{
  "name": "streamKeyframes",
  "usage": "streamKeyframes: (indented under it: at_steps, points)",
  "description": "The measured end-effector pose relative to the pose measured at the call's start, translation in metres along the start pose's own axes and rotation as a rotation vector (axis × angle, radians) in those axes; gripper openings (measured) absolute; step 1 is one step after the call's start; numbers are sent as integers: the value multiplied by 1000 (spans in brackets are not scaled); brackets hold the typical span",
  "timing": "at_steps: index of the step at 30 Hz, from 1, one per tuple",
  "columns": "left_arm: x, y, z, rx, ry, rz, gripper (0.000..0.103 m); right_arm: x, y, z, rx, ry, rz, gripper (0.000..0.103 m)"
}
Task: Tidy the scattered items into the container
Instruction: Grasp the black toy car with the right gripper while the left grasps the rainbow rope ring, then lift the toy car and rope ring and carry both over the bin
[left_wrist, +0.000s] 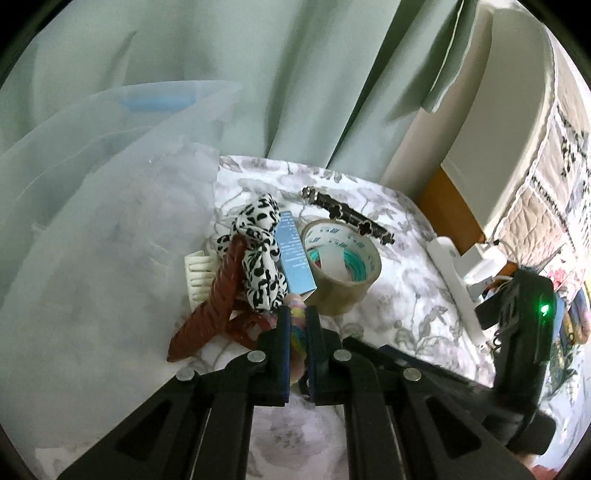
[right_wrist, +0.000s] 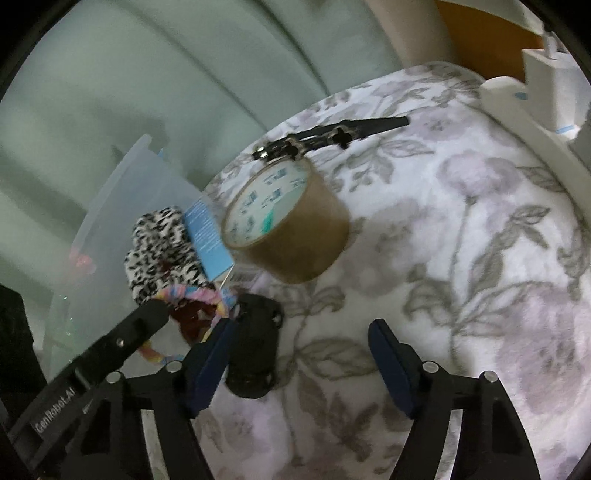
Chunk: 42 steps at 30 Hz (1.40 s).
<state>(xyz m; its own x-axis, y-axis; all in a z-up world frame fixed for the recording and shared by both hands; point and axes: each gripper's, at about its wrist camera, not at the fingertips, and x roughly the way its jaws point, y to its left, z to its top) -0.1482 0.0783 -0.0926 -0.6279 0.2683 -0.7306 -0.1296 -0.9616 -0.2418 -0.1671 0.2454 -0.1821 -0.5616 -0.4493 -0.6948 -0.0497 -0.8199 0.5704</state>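
My left gripper (left_wrist: 296, 314) is shut on a pastel rainbow hair tie (left_wrist: 297, 336), which also shows in the right wrist view (right_wrist: 199, 297). Just ahead of it lie a brown braided hair clip (left_wrist: 212, 310), a black-and-white spotted scrunchie (left_wrist: 258, 254), a white claw clip (left_wrist: 197, 275), a blue box (left_wrist: 295, 254), a roll of brown tape (left_wrist: 341, 267) and a black clover barrette (left_wrist: 347, 216). The clear plastic container (left_wrist: 92, 229) stands on the left. My right gripper (right_wrist: 301, 332) is open and empty over the floral cloth, with the tape (right_wrist: 291, 229) ahead of it.
A floral cloth (right_wrist: 461, 258) covers the surface. A white power strip (left_wrist: 456, 280) lies along its right edge, with a white charger (right_wrist: 546, 81) beyond. Green curtains (left_wrist: 295, 74) hang behind. A small black object (right_wrist: 255, 350) lies by my right gripper's left finger.
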Motion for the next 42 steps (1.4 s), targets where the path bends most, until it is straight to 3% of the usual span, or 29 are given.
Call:
streamKeyframes:
  at_steps: [7, 16, 21, 33, 42]
  points:
    - [1, 4, 0, -16, 5, -3, 7, 20, 30, -8, -113, 45, -18, 76]
    - [2, 4, 0, -17, 5, -4, 7, 41, 62, -14, -234, 33, -115, 57]
    - [3, 4, -1, -16, 10, 0, 7, 43, 68, -15, -252, 27, -139, 40]
    - [-4, 4, -2, -27, 24, -2, 7, 15, 53, -14, -192, 1, -129, 38]
    - [-44, -11, 7, 1, -52, -21, 7, -25, 63, -8, -164, -72, -127, 38]
